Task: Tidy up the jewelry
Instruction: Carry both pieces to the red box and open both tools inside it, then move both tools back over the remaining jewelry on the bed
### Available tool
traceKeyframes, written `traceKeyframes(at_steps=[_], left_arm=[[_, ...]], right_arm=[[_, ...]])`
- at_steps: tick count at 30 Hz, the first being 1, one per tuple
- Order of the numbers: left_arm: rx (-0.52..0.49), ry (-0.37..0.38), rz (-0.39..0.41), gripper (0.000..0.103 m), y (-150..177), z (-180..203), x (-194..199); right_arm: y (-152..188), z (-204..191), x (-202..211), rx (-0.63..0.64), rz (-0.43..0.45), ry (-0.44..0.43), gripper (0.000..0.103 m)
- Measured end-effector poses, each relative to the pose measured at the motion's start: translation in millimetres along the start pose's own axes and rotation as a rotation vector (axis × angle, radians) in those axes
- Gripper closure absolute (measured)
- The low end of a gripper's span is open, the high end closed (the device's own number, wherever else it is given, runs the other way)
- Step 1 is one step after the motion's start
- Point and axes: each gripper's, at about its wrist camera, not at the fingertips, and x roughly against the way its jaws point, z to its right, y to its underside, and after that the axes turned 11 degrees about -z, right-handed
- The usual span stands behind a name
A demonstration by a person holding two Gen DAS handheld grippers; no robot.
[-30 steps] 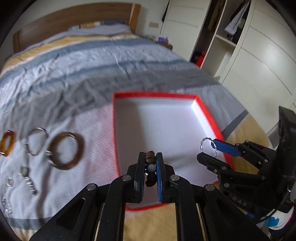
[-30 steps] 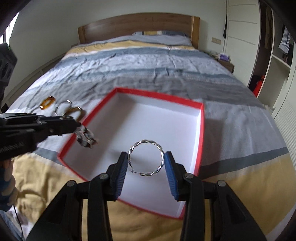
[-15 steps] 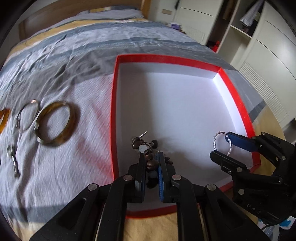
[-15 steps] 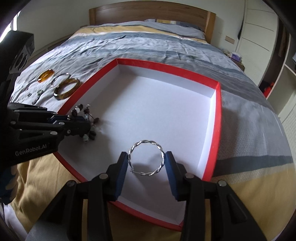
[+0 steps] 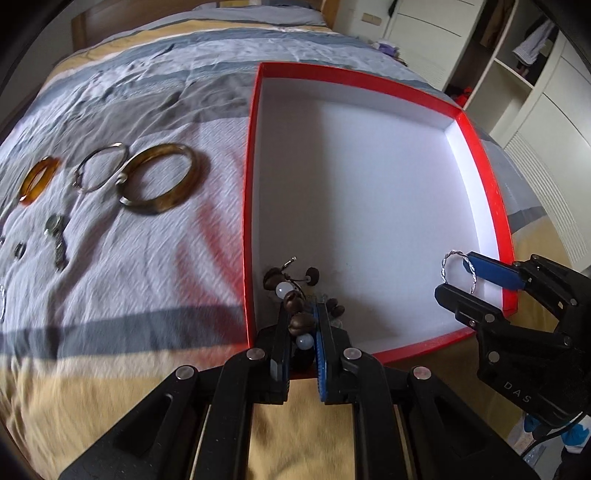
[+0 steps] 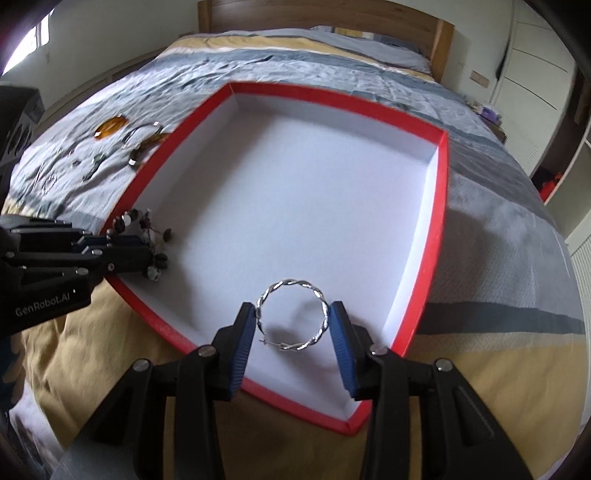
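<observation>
While both loads hang over the tray: we are mid-placement.
Left gripper (image 5: 301, 325): clamped on the beaded bracelet (image 5: 295, 295), low in the red tray (image 5: 484, 177) by its left wall.
Right gripper (image 6: 292, 325): pinching the twisted silver hoop (image 6: 292, 319) near the front edge.
Next: we judge both need lowering, then release.
Unclear: whether the beads touch the floor; the small pieces on the bedspread (image 5: 147, 258) blur.

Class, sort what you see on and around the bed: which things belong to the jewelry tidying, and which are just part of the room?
Belongs to the job:
red box
beaded bracelet in left gripper
twisted silver hoop in right gripper
brown bangle
amber ring
thin silver hoop

Just there:
striped bedcover
headboard
wardrobe
</observation>
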Motion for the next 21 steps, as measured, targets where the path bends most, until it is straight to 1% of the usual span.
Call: traceKeyframes(at_steps=[4,7,10,11,12,14,15,16,17,19,20,21], left_arm=[[0.029,-0.015,-0.015,0.09,8,-1,6],[0.035,-0.025,-0.017,0.09,5,0,8],[0.037,-0.012,-0.02,0.089,4,1,8],[0.031,-0.007,-0.018,0.086,4,2,9],[0.025,-0.002,-0.015,0.084,4,3,9],[0.014,0.013,-0.004,0.075,0,4,11],[0.009,0.014,0.001,0.073,-1,5,13],[0.002,0.01,0.008,0.067,-2,6,14],[-0.006,0.004,0.016,0.06,-3,8,16],[-0.021,-0.003,0.041,0.052,-5,11,25],[-0.025,-0.012,0.053,0.046,-6,12,29],[-0.028,-0.023,0.067,0.044,-6,13,34]], right_arm=[[2,-2,2,-0.01,0.0,-0.022,0.064],[2,0,4,-0.027,0.002,-0.034,0.063],[1,1,6,-0.038,-0.001,-0.038,0.062],[1,2,6,-0.04,-0.002,-0.037,0.059],[1,2,8,-0.043,-0.002,-0.034,0.059],[0,3,11,-0.047,-0.003,-0.049,0.059],[1,3,13,-0.048,-0.002,-0.048,0.059],[2,3,16,-0.049,0.003,-0.046,0.059],[3,3,22,-0.05,0.011,-0.046,0.059],[7,4,32,-0.06,0.029,-0.035,0.058],[10,6,40,-0.071,0.04,-0.029,0.058],[13,8,47,-0.083,0.05,-0.025,0.058]])
